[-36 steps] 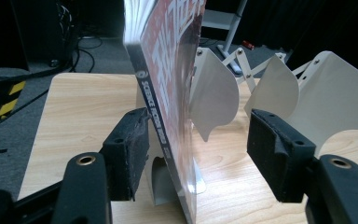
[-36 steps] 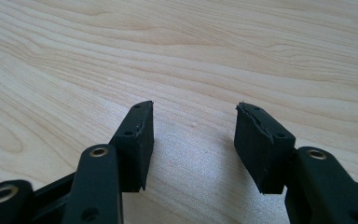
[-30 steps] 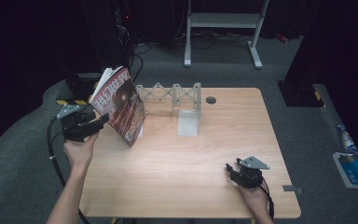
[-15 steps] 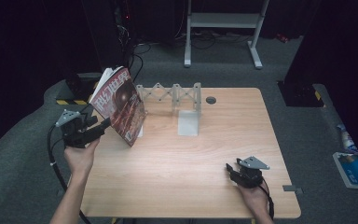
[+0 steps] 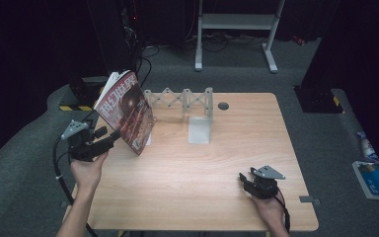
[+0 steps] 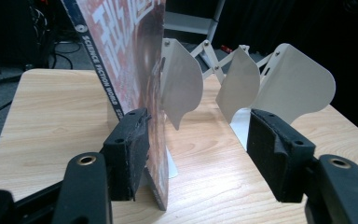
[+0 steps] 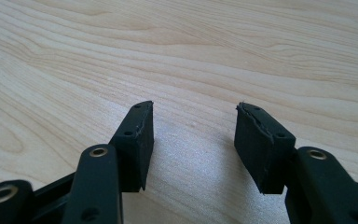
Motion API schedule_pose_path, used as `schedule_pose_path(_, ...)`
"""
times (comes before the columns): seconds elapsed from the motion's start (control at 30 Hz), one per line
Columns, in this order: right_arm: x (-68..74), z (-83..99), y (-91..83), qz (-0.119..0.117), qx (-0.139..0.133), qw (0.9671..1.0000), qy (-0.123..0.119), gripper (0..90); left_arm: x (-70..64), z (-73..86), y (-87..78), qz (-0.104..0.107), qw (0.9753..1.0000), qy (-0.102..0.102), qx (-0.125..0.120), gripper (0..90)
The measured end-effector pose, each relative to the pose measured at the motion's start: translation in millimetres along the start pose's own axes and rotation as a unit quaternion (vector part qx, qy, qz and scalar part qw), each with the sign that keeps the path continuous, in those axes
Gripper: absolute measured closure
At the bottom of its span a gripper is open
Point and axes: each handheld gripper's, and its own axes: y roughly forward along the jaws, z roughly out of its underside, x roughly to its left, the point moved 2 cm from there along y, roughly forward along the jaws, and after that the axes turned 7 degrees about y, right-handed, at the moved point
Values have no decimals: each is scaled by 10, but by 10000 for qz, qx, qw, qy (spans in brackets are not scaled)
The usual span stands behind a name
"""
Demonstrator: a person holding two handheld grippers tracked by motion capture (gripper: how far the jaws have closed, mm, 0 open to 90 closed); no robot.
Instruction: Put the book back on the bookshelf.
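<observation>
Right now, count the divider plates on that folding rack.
3 show in the left gripper view: one beside the magazine, one in the middle, one farthest right. The magazine may hide more.

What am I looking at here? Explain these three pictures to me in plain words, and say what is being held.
There is no robot here. A person holds a hand-operated gripper in each hand, each with two black jaws.

The high view comes from a fixed camera above the table. The left gripper is at its left and the right gripper at its lower right. The other two pictures come from cameras riding on the grippers and looking along their jaws.

On the table stands a white folding rack. A magazine leans tilted at its left end.

The left gripper's jaws stand wide on either side of the magazine's lower edge. One jaw seems to lie against the cover and the other is well apart, so nothing is clamped. The right gripper is low over bare wood, open, with nothing between its jaws.
</observation>
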Motion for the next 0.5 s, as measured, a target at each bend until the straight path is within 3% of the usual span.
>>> schedule_pose_path(0.5, -2, 0, 1, -9, -4, 10000, 7, 474, -160, 29, 33, 250, 9996, 111, 29, 393)
